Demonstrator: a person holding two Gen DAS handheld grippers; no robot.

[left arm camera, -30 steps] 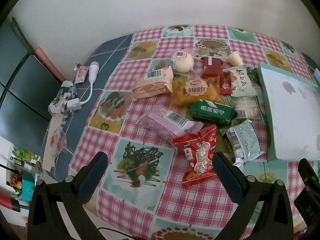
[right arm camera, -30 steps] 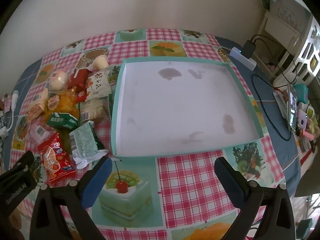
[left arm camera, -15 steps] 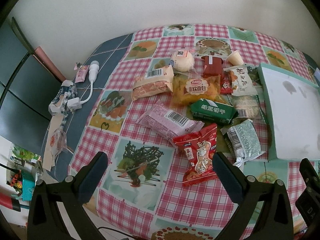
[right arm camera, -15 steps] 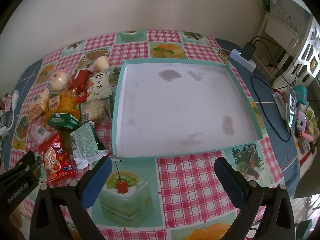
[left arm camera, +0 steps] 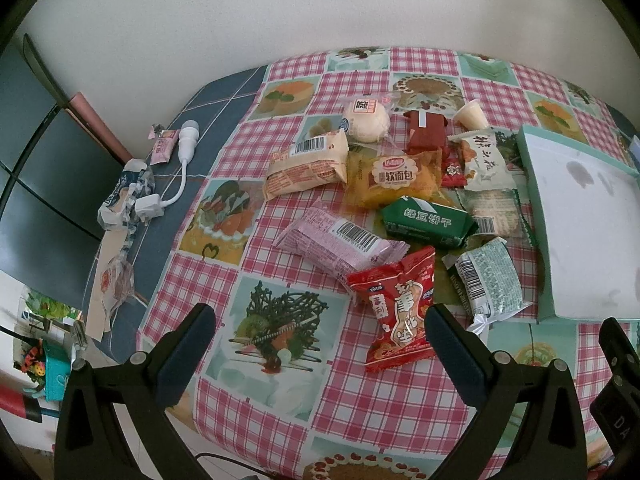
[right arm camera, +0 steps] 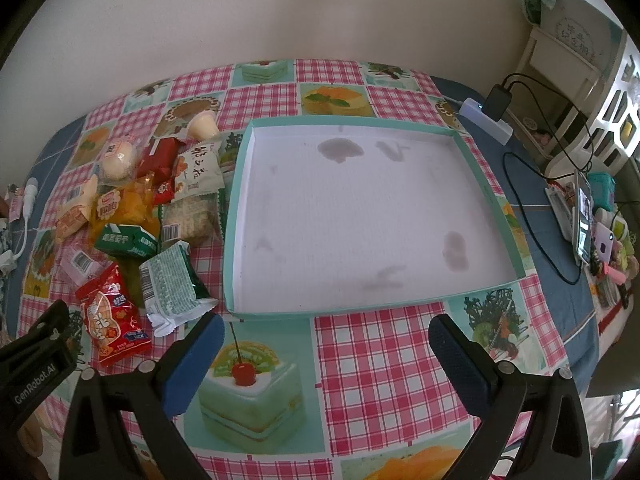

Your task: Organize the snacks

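Several wrapped snacks lie in a heap on the checked tablecloth: a red packet nearest, a pink packet, a dark green packet, a grey-green packet, an orange bread packet. A shallow teal-rimmed box with a white floor lies to their right, with nothing in it. My left gripper hovers open just short of the red packet. My right gripper hangs open over the cloth in front of the box. The red packet and grey-green packet also show in the right wrist view.
A white charger cable and crumpled wrappers lie at the table's left edge. A power strip, cords, a phone and small clutter sit to the right. A wall runs behind the table. The other gripper's body shows at lower left.
Both views have shifted very slightly; the snacks and box stay where they were and both grippers remain open.
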